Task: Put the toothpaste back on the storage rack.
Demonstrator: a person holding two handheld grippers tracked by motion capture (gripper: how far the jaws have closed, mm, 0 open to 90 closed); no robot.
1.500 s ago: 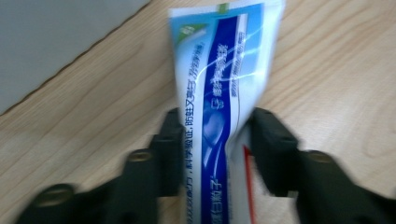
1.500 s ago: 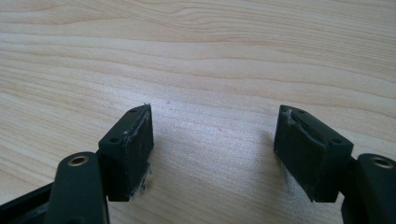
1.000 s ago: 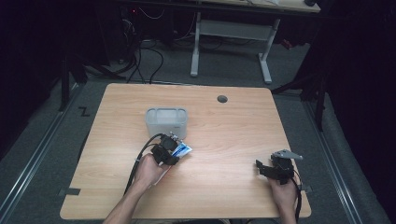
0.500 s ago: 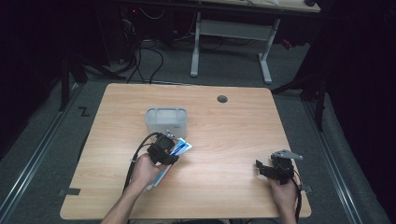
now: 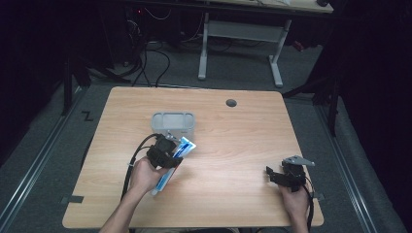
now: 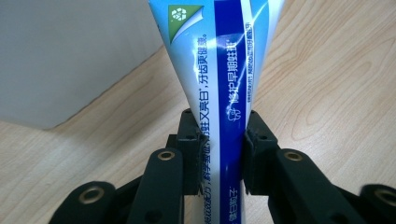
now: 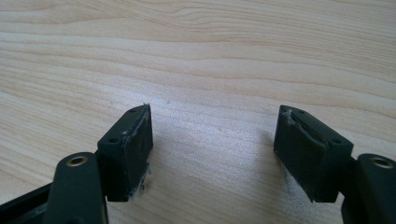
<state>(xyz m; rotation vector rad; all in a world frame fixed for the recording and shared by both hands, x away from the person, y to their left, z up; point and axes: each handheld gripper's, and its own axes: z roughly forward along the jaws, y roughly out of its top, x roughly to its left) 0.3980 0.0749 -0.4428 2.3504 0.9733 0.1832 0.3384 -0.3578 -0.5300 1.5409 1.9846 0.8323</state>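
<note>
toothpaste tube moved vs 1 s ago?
Yes. The toothpaste tube, clamped in the left tool, has tipped up and shifted slightly toward the grey container; its tail now trails toward the near edge.

The high view looks forward and down from above the person's side, taking in the whole table (image 5: pixel 233 145) from far off. The left gripper view looks along its jaws, very close to a tube (image 6: pixel 224 84) over the wood. The right gripper view faces bare tabletop close up. All three share the tabletop.
</note>
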